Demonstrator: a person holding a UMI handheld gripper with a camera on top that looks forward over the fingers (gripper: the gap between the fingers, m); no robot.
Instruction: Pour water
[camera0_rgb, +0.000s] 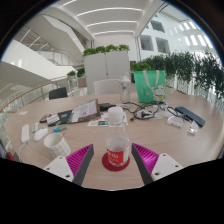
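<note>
The gripper has its two fingers spread wide, their pink pads facing inward. Between them stands a clear cup with a red print on its side, resting on a round red coaster on the light wooden table. There is a visible gap between the cup and each pad, so the fingers flank the cup without pressing on it. Whether the cup holds any water cannot be told.

Just beyond the cup, further out on the table, sits a white jug with its handle turned to the right. To the left of the fingers, near the table's edge, stands a white paper cup, upright and well apart from the clear cup. Further back on the left lie papers and a laptop among small loose items. To the right, cables and a dark flat device lie on the tabletop. At the far side of the table stands a green bag, and beside it a white cabinet topped with green plants. Behind all this rises a bright hall with white balconies and long ceiling lights.
</note>
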